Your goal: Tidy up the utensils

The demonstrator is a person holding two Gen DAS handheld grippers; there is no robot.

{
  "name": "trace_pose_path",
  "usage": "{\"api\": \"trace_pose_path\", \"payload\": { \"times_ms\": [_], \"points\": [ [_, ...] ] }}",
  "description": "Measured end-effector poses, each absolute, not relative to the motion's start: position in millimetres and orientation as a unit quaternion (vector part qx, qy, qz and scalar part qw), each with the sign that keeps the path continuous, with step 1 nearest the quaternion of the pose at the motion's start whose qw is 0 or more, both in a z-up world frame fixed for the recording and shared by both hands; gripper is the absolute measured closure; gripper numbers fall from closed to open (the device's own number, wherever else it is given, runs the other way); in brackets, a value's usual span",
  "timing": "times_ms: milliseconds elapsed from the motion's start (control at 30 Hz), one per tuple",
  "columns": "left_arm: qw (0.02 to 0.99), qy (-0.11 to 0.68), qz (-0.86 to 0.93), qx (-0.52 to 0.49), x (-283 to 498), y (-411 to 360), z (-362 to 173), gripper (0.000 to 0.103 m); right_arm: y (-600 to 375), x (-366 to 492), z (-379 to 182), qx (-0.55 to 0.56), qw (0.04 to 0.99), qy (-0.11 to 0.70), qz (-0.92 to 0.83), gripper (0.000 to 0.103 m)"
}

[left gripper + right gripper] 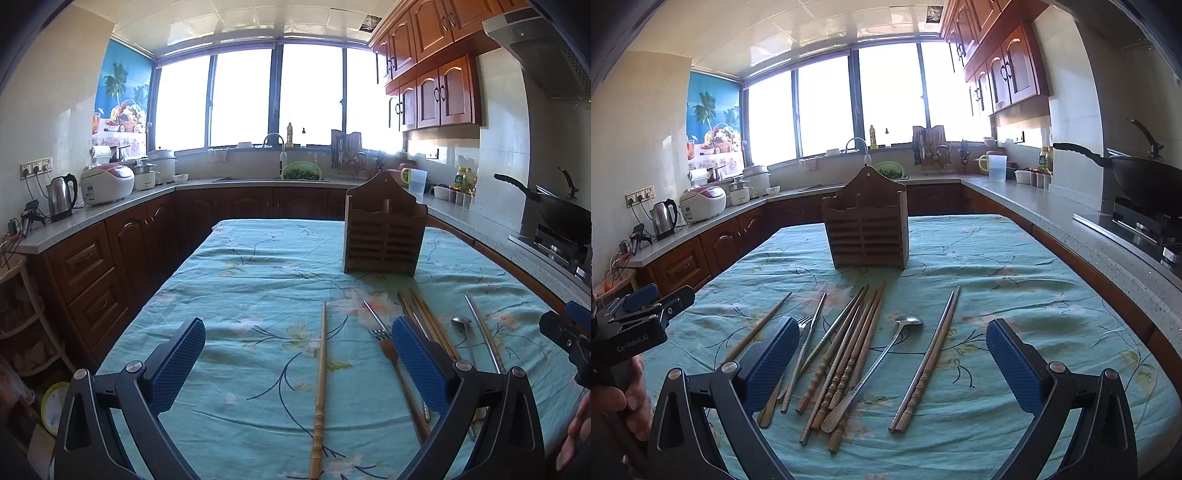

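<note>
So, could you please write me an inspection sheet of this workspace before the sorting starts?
Surface: table under a teal floral cloth, wrinkled.
Job's things: wooden holder upright at the far middle, no utensil visible in it; bundle of wooden chopsticks, spoon, fork, a paired metal and wooden stick and a single chopstick lie loose on the cloth.
Clutter: nothing seen on the table.
Grippers: left gripper and right gripper open, empty, above the cloth.
Cables: plugged leads by the kettle on the counter.
Surroundings: wok on the stove, sink below bright windows.
</note>
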State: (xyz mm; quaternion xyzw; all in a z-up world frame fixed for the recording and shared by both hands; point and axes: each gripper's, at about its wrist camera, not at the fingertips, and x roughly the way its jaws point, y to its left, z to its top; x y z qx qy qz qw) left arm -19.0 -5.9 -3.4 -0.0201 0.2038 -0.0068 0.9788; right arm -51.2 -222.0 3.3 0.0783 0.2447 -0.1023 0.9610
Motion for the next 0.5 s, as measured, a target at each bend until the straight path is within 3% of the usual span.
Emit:
{"api": "trace_pose_path", "payload": {
  "times_ms": [500],
  "points": [
    [0.980, 0.196, -0.008, -0.024, -21.1, -2.0, 2.0, 0.001, -218.9, -54.9, 6.2, 0.080, 0.964, 0.234, -0.097, 0.001]
  ]
}}
